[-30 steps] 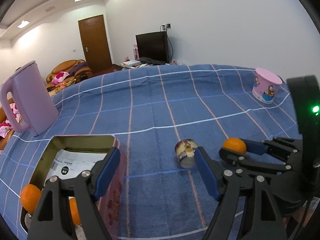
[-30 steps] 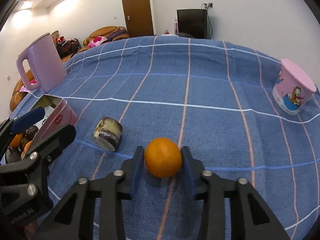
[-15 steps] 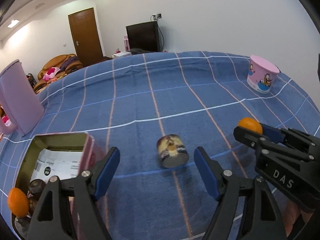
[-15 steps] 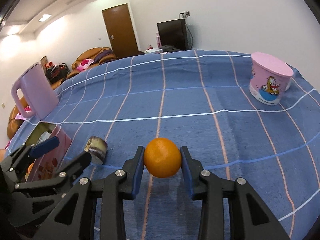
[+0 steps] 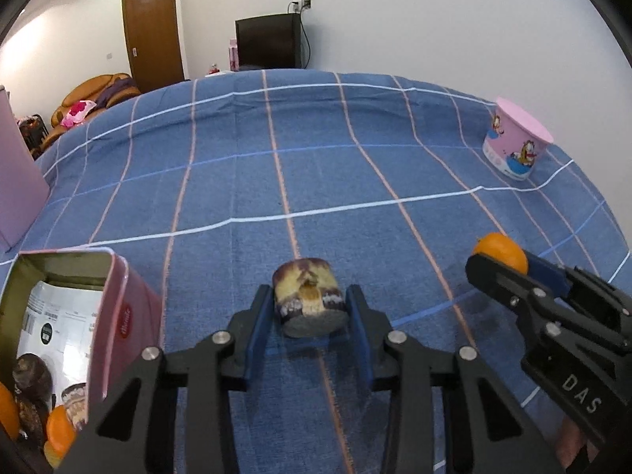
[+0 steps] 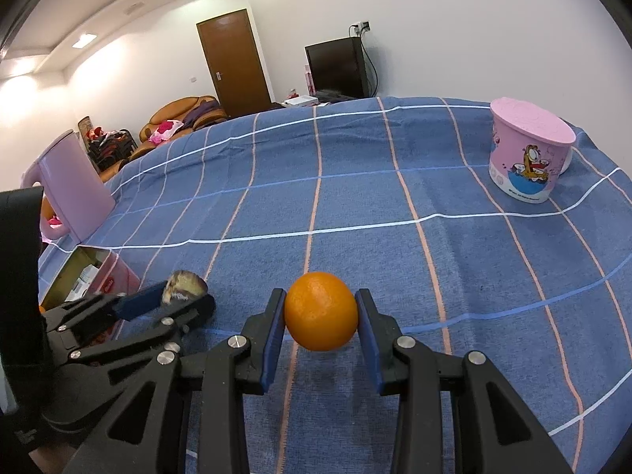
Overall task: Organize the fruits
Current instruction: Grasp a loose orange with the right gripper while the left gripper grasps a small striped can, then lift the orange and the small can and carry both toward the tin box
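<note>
The left gripper [image 5: 310,318] brackets a short, stubby cylinder with purple, cream and brown mottled skin [image 5: 309,296], seemingly a cut piece of fruit or a small printed can; which one cannot be told. Its 2 blue pads sit right at the cylinder's sides, touching or nearly so, so the jaws are narrowed onto it, though whether they bear its weight yet is unclear. The cylinder lies on its side on the blue checked tablecloth [image 5: 316,181], its short axis pointing roughly back toward the camera and slightly downward, with a flat grey end face nearest the gripper. The pads therefore press on the curved wall, across the axis.

The right gripper [image 6: 320,318] is closed on a round orange fruit [image 6: 320,310], held clear above the cloth with a faint shadow beneath it. The fruit has no long axis to speak of.

The open pink rectangular tin [image 5: 114,316] stands just left of the left gripper and already holds 2 or more orange fruits and dark items. It lies well left of the right gripper, with the left gripper in between. By my judgement, the left hand is nearer the tin, so the mottled piece likely goes first with a short leftward carry, while the orange must cross over. A curved wall could roll in the pads if the squeeze is loose.
</note>
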A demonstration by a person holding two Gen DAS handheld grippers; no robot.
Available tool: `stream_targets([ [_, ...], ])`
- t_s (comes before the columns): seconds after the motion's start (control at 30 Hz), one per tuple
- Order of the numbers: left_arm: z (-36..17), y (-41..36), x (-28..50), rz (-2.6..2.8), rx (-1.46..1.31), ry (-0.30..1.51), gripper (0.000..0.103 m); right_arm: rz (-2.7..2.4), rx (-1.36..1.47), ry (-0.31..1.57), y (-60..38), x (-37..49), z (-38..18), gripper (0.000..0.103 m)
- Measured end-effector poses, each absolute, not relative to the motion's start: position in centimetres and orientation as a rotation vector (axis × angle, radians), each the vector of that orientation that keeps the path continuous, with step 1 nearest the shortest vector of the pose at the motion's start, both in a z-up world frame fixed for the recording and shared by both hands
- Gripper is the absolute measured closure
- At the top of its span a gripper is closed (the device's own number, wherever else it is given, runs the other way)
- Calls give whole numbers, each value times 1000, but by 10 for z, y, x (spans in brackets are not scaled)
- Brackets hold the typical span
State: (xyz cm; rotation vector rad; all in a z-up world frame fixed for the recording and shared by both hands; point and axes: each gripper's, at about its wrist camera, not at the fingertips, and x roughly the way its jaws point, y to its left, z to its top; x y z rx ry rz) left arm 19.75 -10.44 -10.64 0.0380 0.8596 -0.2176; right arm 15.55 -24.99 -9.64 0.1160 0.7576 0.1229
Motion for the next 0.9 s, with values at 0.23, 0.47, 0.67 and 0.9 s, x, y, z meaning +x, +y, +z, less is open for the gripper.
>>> stream_targets([
  [0.23,-100,-100,186,-211,39,813,66,144,97,727,-248,149,-93,66],
  [0.47,-91,-97,177,-189,38,748,68,163,69,680,-243,141,-87,66],
  [0.67,-88,-97,172,-194,37,723,68,183,48,647,-238,136,-82,66],
  [0.9,-82,-97,165,-197,35,677,68,191,34,622,-234,132,-80,66],
])
